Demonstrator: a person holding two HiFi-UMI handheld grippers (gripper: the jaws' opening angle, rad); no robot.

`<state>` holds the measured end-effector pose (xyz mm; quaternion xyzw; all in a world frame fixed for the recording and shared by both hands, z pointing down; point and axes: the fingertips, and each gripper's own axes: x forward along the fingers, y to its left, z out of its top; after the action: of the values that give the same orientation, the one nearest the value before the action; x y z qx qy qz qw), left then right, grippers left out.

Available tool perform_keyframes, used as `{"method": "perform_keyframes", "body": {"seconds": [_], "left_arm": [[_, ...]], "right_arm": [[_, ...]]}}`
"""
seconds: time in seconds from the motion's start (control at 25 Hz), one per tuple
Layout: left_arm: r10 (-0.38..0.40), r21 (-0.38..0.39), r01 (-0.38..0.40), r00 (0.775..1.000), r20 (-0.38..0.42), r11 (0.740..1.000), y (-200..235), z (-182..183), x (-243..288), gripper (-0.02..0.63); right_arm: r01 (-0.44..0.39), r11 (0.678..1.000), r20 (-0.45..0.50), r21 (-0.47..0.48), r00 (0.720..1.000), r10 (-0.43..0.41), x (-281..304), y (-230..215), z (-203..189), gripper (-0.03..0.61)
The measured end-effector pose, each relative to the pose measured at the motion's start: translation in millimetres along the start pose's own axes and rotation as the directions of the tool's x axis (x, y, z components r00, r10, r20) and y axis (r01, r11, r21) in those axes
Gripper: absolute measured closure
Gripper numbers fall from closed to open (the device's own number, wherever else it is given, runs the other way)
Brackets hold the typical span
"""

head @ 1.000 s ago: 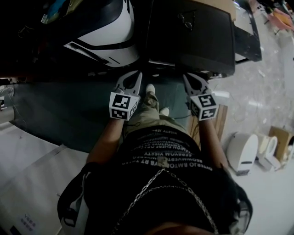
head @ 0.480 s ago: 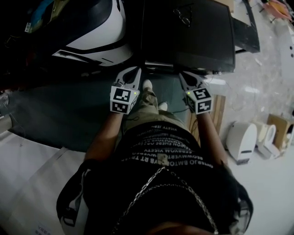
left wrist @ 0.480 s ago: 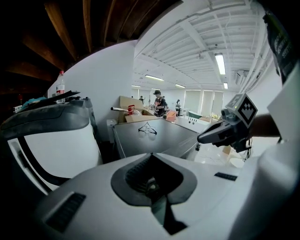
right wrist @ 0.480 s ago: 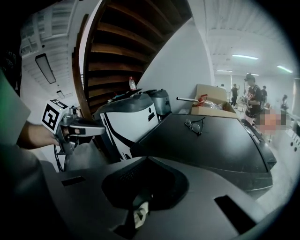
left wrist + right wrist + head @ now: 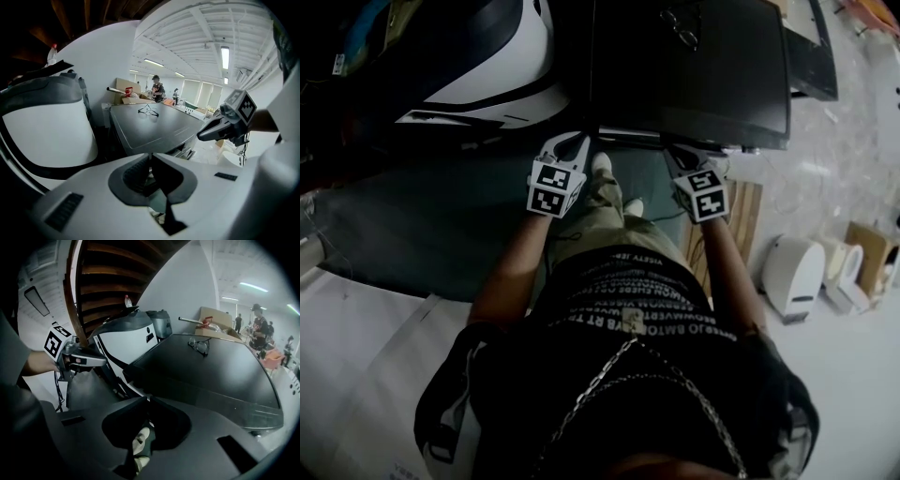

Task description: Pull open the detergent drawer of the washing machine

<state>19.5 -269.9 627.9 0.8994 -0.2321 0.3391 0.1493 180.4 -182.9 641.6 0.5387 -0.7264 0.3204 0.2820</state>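
Washing machine (image 5: 689,75) just ahead of L tool (image 5: 578,142) & R tool (image 5: 673,153), both w/ tips together, nothing held.

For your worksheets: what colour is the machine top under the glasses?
Machine top: dark grey, best in left gripper view.

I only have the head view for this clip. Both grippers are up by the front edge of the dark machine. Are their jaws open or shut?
Observer: The left gripper view shows the left gripper with its jaws together and nothing between them.
Operator: And the right one?
Observer: The right gripper is also shut and empty. Its own view shows only the person's shoe through the gap beneath the jaws.
Operator: Is anyone else around?
Observer: Yes. The left gripper view shows a person standing in the room beyond the washing machine.
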Motion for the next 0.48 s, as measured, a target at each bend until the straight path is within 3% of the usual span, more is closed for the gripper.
{"method": "perform_keyframes", "body": {"seconds": [0.36, 0.48], "left_arm": [[-0.064, 0.006, 0.065, 0.987, -0.149, 0.998, 4, -29, 38, 0.606], [-0.077, 0.000, 0.079, 0.976, -0.203, 0.997, 6, -39, 46, 0.552]], "right_arm": [[0.023, 1.000, -0.157, -0.012, 0.987, -0.024, 35, -14, -29, 0.571], [0.014, 1.000, -0.200, -0.006, 0.980, -0.015, 44, -17, -38, 0.500]]}}
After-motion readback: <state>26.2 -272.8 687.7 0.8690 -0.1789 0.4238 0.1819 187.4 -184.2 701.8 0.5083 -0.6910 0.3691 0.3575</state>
